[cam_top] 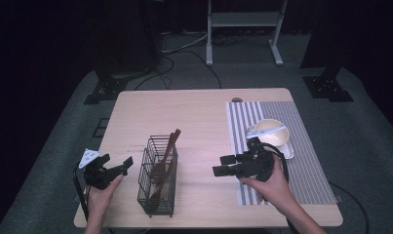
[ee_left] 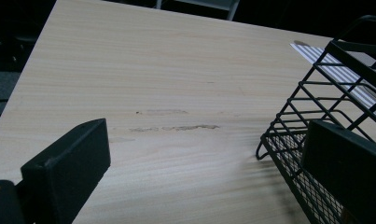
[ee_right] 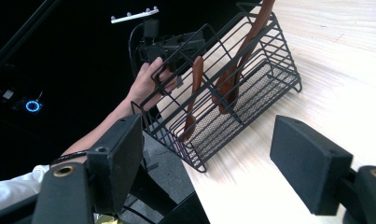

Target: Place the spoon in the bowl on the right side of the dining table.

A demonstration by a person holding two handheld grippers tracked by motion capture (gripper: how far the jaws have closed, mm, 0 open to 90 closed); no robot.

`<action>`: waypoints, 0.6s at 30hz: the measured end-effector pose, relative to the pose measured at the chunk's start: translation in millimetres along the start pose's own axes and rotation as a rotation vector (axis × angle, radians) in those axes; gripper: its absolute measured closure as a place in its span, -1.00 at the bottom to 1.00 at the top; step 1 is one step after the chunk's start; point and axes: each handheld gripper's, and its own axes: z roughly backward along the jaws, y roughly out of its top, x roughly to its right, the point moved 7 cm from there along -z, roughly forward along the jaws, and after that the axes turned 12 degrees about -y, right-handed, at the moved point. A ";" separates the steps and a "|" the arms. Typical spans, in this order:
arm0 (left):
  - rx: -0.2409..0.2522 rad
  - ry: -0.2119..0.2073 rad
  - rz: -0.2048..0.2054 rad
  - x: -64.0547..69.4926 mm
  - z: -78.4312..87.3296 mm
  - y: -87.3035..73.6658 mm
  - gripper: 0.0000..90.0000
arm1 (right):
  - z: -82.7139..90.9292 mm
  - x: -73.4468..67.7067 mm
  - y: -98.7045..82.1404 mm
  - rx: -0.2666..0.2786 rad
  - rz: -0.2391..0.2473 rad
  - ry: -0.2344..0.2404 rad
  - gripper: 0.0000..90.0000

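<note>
A black wire basket (cam_top: 157, 176) stands at the table's front left and holds several brown wooden utensils (cam_top: 165, 158), which lean toward the far end. My left gripper (cam_top: 117, 163) hovers just left of the basket, open and empty; in the left gripper view its jaws (ee_left: 206, 140) are spread wide beside the basket (ee_left: 288, 154). My right gripper (cam_top: 222, 165) is open to the right of the basket and points at it. The right gripper view looks between its jaws (ee_right: 206, 135) at the basket (ee_right: 237, 107), the utensils (ee_right: 195, 93) and the left gripper (ee_right: 169, 46) behind.
A striped placemat (cam_top: 301, 161) covers the table's right side, with a cream bowl (cam_top: 271, 135) and a white spoon (cam_top: 268, 130) across it. Bare wooden tabletop (cam_top: 194, 117) stretches behind the basket. A white stand (cam_top: 243, 22) is on the floor beyond.
</note>
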 end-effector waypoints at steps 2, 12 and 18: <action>-0.001 -0.001 -0.001 0.1 0.0 0.0 -0.99 | -3.3 -1.5 2.1 -0.005 0.006 0.002 -0.46; 0.000 0.000 0.000 -0.3 0.4 0.1 -0.99 | -18.2 -9.5 10.3 -0.031 0.015 0.015 -0.46; -0.002 -0.002 -0.003 0.1 -0.4 -0.1 -0.99 | -28.5 -13.2 14.7 -0.052 0.019 0.022 -0.46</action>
